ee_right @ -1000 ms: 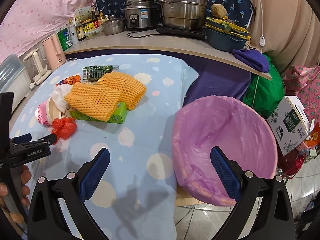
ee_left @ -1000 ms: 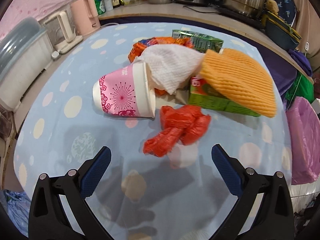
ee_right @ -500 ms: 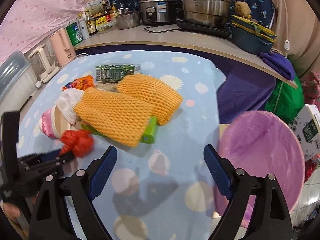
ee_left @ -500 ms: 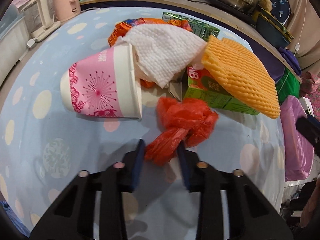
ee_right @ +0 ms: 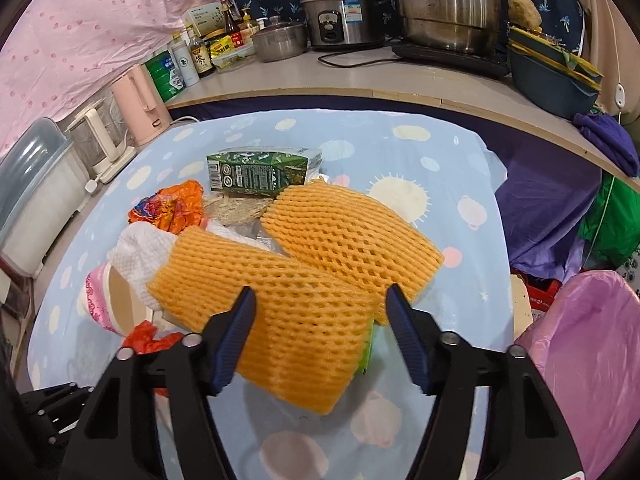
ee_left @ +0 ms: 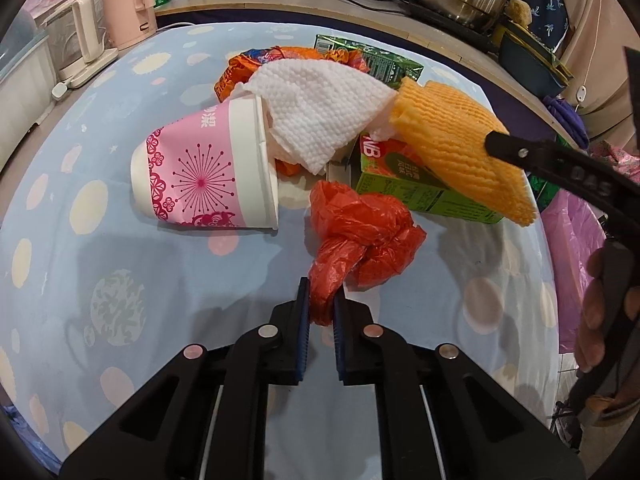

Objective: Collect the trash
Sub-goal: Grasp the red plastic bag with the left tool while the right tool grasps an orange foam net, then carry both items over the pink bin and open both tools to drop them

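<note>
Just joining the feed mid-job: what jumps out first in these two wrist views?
The left gripper is shut on a crumpled red plastic bag, beside a tipped pink paper cup with a white tissue spilling from it. The right gripper is closing, its fingers either side of an orange foam net. The pink-lined bin stands off the table's right edge.

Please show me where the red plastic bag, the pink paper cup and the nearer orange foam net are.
red plastic bag [ee_left: 362, 236]: left wrist view, crumpled middle.
pink paper cup [ee_left: 200, 168]: left wrist view, printed side wall.
nearer orange foam net [ee_right: 280, 320]: right wrist view, middle of its mesh.
</note>
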Demonstrator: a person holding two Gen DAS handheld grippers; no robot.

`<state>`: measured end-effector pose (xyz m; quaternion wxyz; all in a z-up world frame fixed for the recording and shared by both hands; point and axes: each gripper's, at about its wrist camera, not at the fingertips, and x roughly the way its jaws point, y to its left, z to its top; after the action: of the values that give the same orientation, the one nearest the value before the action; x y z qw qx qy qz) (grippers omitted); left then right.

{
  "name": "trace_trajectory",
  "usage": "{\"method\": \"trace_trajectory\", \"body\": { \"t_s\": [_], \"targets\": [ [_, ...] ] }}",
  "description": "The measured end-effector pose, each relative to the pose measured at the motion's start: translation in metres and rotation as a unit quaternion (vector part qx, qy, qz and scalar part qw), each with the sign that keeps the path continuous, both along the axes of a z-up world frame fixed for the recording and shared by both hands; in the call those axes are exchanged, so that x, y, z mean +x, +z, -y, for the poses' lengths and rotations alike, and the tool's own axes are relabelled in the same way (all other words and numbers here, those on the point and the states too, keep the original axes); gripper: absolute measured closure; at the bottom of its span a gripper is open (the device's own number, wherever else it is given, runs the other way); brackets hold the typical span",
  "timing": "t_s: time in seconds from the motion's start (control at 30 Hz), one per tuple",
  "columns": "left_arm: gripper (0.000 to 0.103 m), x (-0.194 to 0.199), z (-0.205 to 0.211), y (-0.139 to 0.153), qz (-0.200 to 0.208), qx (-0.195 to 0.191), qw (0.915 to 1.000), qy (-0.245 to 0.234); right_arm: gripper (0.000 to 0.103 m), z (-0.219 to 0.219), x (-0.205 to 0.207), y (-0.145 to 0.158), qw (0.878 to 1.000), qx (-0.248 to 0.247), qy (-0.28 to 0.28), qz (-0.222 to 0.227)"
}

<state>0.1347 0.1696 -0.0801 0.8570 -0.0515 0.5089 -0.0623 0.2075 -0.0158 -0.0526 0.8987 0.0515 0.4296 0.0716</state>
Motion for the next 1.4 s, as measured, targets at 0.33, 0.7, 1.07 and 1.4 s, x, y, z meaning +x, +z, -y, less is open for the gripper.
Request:
{"method": "trace_trajectory", "body": {
  "t_s": [0.33,0.7,1.07,1.4],
  "targets": [
    [0.093,-0.015,0.004,0.017,0.017,0.005,0.9998,-0.001,0.091,0.007,-0.022,0.002,1.0,0.021,0.017,0.0],
    [0.093,-0.031,0.006,0.018,0.017,0.011,0.9998,0.007,0.035,0.005,-0.049,0.001,1.0,0.018,0.022,0.01],
    [0.093,-0.035,0.0,0.02,0.021,0.013,0.9996,0.015,0.093,0.002,-0.042,-0.003,0.998,0.047,0.03,0.006],
    [0.093,-0.051,0.021,0.053,0.059,0.015,0.9981,-0.008,0.094,0.037,-0.082,0.054,0.995,0.068,0.008,0.071]
  ]
}}
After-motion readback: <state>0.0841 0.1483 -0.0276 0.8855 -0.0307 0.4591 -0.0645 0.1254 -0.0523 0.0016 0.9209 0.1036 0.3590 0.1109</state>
